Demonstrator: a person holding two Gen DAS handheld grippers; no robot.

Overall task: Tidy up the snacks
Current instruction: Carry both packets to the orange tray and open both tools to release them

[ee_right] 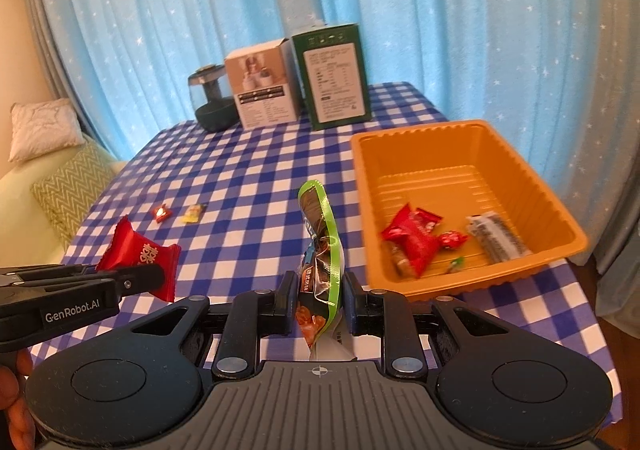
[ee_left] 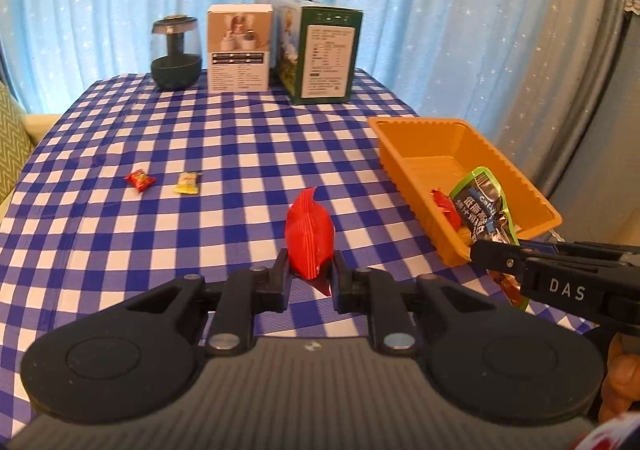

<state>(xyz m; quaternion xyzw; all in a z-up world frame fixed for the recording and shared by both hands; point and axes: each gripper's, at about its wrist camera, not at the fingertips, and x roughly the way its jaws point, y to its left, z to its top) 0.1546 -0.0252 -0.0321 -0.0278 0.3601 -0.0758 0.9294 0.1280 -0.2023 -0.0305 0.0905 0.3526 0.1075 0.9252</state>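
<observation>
My left gripper is pinched on a red snack packet; the packet stands up out of the jaws, its crimped top edge pointing away from me, clear of the checked tablecloth. From my right wrist view the same packet shows its white printed mark and sits well to the left of the orange tray.

My right gripper is clamped on a green-edged pouch, which rises upright between the pads, with its lower end hanging down behind them toward the camera. The pouch is just left of the tray's near left corner and outside the rim. In the left wrist view it overlaps the tray's near end, so from there I cannot tell inside from outside.

Inside the tray, toward its near wall, lie a red wrapper, a small red candy just right of it, and a dark striped bar further right. The far half of the tray is bare.

Well left of the tray, on the cloth, a small red candy and a yellow candy lie near each other but apart.

Beyond the tray's far left corner stand a green carton, a white carton left of it, and a dark glass-domed device furthest left, all before the blue curtain.
</observation>
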